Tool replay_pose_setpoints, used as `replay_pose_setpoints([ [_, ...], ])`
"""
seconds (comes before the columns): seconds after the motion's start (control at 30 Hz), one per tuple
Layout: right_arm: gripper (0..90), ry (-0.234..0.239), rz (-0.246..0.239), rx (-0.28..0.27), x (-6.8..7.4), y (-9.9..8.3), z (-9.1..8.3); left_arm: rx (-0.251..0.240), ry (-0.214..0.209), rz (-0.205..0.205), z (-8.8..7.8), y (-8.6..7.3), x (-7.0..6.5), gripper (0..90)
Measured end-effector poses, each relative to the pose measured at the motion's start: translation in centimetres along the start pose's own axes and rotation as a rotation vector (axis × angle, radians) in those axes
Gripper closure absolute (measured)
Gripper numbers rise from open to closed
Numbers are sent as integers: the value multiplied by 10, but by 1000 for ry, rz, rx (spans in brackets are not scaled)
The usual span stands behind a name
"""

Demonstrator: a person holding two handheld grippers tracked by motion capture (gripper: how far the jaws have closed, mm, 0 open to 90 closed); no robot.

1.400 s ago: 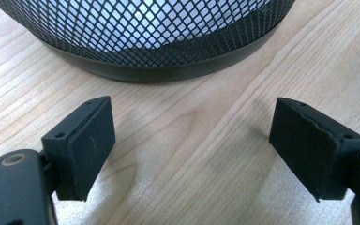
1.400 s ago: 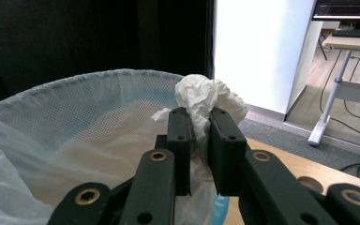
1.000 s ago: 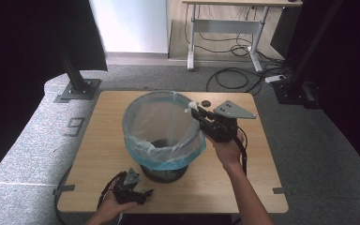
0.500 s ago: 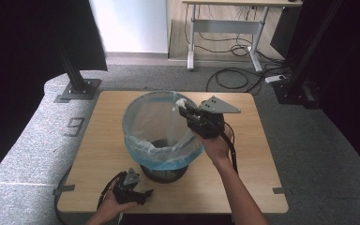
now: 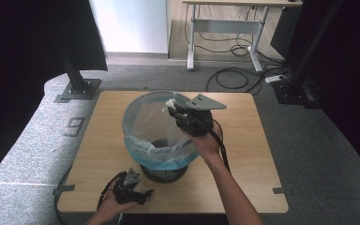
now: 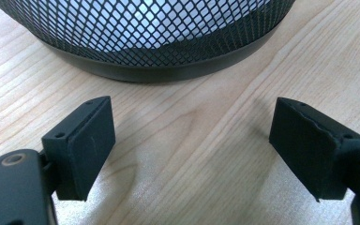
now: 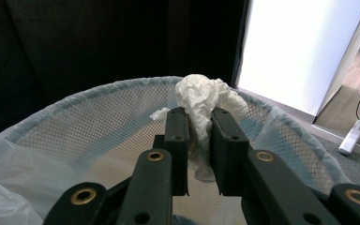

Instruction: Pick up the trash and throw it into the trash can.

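A black mesh waste bin lined with a pale blue plastic bag stands mid-table. My right gripper hangs over the bin's mouth near its far right rim, with a crumpled white tissue between the jaws. In the right gripper view the gripper pinches the tissue above the bag-lined rim; the jaws have just been opening slightly, and the pads still touch the paper. My left gripper rests at the table's near edge, open and holding nothing, facing the bin's base.
The wooden table has bare room right of the bin. Grey padded flooring surrounds it, with a black stand base at the back left and a desk frame with cables behind.
My right gripper has carried the tissue leftward from beside the bin's right rim to over its mouth. The left gripper has stayed where it was.
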State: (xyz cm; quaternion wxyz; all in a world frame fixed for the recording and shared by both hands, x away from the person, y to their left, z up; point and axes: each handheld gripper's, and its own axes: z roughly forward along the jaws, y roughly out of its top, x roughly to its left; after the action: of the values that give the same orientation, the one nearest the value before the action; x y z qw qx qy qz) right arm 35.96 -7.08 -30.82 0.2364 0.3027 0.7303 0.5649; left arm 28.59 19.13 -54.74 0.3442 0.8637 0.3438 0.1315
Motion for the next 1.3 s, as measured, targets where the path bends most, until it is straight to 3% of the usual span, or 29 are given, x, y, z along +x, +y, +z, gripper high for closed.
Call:
replay_pose_setpoints([
  [0.07,655,5,-6,-3,0,0,0,0,0,0,0,0,0,145],
  [0.1,536,-4,-17,-5,1,0,0,0,-1,0,0,0,0,145],
  [0.17,410,-53,-40,-4,4,0,-1,0,-1,1,0,0,0,145],
  [0.23,362,-77,-34,-2,6,2,-5,1,-1,1,0,0,0,145],
  [0.63,349,-113,-2,-16,-8,-10,-38,1,-2,2,0,0,0,145],
  [0.97,353,-145,32,-30,-22,-33,-69,1,-3,2,0,0,0,145],
  [1.3,353,-176,61,-29,-35,-60,-90,0,-4,1,0,0,0,146],
])
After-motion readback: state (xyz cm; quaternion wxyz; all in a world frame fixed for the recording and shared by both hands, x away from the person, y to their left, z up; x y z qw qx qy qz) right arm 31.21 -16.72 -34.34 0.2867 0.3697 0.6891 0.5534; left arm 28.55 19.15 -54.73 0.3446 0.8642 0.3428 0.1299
